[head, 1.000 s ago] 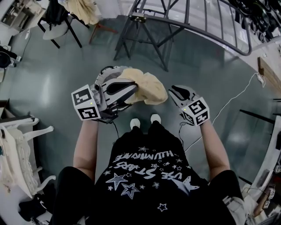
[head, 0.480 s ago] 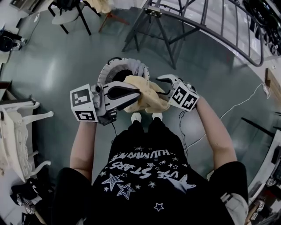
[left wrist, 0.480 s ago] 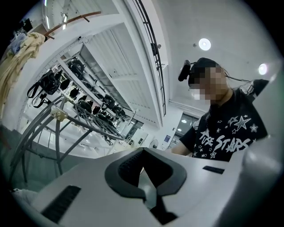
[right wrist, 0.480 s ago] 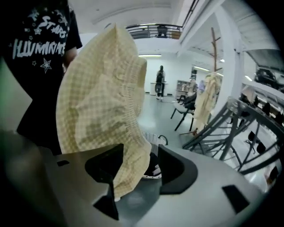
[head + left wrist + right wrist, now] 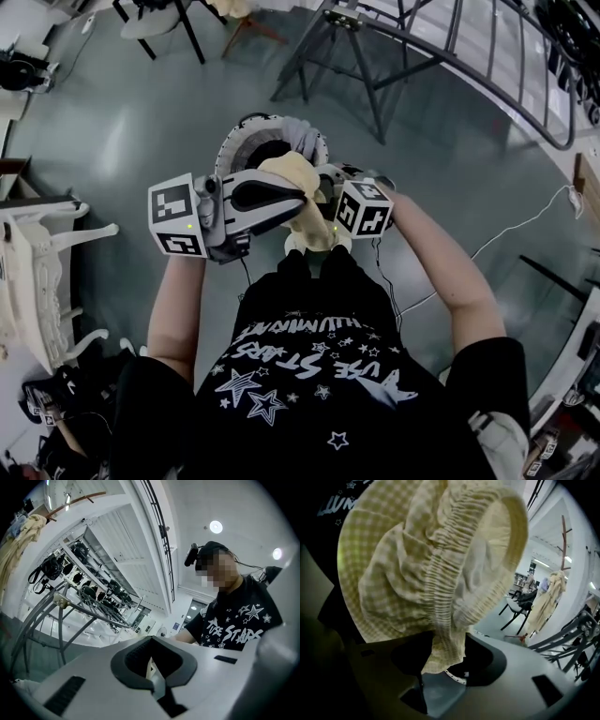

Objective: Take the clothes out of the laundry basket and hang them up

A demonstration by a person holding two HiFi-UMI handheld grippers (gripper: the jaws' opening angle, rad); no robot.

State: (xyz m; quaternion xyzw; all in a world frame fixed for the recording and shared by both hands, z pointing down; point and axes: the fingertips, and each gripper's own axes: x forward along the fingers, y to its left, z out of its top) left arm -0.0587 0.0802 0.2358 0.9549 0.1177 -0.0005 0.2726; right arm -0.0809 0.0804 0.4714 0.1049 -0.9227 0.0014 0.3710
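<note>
Though the right gripper [image 5: 445,660] has just been spreading its jaws, which now stand wide with only a hem of the pale yellow checked cotton garment [image 5: 412,569] dangling loose between them, the left gripper [image 5: 298,192] is clamped tight on a fold of that cloth, holding it above the round grey laundry basket [image 5: 246,141]. Light and limp, it seems best taken at the gathered elastic band. A second ago the right gripper hung well apart from the cloth, jaws narrower.
</note>
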